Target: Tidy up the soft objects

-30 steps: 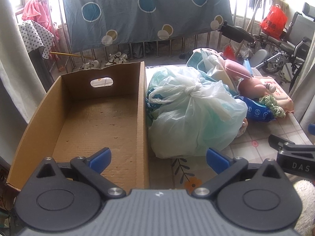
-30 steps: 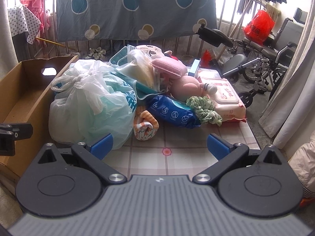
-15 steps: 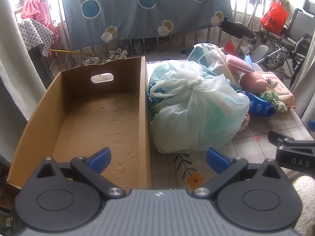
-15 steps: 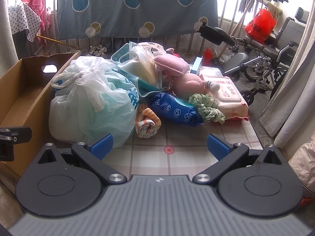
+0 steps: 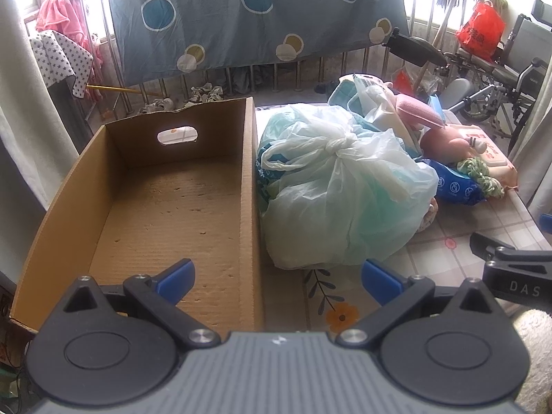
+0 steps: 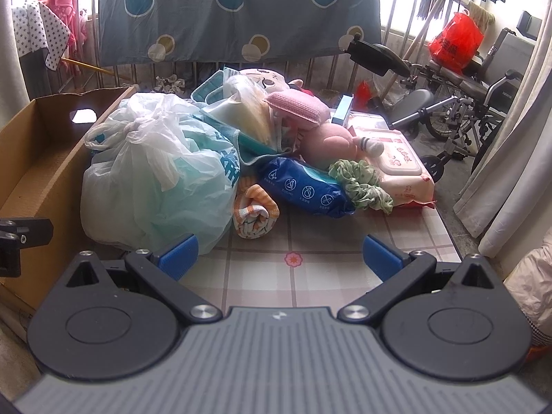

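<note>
A: How far along is it?
B: Barely begun. Both the left gripper (image 5: 277, 276) and right gripper (image 6: 279, 253) hang spread apart, holding nothing.
A: And the box?
B: The cardboard box (image 5: 172, 214), left of frame, has nothing inside. The tied plastic bag (image 5: 338, 193) touches its wall; the blue pack (image 6: 303, 189), green scrunchie (image 6: 362, 186) and pink plush (image 6: 331, 141) lie piled behind on the tabletop (image 6: 310, 276).
</note>
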Available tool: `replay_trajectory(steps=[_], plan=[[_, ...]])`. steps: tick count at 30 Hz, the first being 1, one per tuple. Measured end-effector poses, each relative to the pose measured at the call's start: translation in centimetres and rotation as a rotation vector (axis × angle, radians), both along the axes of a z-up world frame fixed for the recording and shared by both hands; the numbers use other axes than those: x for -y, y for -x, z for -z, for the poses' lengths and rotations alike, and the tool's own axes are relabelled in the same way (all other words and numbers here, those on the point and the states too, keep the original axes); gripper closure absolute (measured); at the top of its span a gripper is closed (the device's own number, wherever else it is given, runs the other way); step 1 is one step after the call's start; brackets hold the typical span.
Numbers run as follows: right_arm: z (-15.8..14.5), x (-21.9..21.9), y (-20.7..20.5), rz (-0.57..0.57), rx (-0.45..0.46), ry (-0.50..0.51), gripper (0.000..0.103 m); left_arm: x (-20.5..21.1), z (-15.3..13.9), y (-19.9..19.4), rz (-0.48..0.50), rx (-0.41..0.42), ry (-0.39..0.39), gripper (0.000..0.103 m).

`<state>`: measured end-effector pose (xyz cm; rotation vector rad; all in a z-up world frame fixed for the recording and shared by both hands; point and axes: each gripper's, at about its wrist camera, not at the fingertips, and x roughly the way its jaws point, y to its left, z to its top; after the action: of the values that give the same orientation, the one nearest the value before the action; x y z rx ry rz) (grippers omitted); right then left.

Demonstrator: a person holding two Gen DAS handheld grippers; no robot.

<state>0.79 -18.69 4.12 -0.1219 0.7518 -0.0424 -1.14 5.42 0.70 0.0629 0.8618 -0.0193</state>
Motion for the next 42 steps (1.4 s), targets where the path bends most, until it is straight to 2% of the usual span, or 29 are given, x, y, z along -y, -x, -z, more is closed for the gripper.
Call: replay_trajectory(steps=[42], plan=[[0.25, -0.01, -0.62, -0.003, -0.004, -0.002, 0.001, -0.12, 0.16, -0.83, -0.015, -0.011, -0.002, 0.0]])
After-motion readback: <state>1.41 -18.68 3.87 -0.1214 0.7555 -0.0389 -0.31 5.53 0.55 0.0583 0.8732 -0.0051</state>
